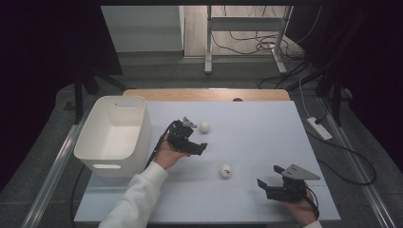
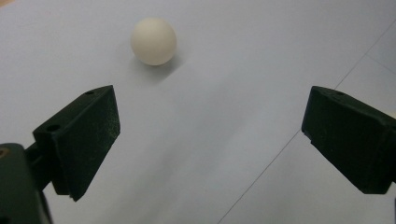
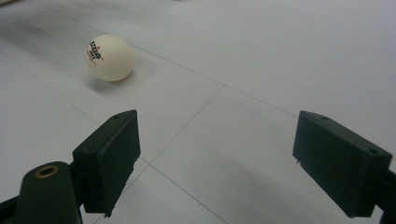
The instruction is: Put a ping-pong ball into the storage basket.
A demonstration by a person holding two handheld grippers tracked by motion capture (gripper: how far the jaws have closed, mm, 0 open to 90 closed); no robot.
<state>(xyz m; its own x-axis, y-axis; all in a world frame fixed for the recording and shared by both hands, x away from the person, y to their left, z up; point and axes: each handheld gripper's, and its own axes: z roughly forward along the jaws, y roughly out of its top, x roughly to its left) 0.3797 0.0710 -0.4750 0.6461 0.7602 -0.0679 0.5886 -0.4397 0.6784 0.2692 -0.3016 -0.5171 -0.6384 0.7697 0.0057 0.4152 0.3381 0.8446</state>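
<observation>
Two white table-tennis balls lie on the pale sheet [image 1: 259,128]. The plain ball [image 1: 205,127] rests just right of my left gripper [image 1: 196,137], whose jaws stand open with nothing between them. In the left gripper view that ball [image 2: 153,41] sits ahead and toward the left jaw, beyond the left gripper [image 2: 210,135]. The printed ball [image 1: 226,170] lies mid-table, to the left of my right gripper [image 1: 269,176]. The right gripper view has this ball [image 3: 109,57] ahead at the upper left, and the right gripper [image 3: 217,158] is open and empty.
A white plastic bin [image 1: 114,133] with handle slots stands at the table's left edge, close behind the left hand. The wooden table edge [image 1: 209,94] runs along the far side. Cables and a desk frame [image 1: 247,38] are on the floor beyond.
</observation>
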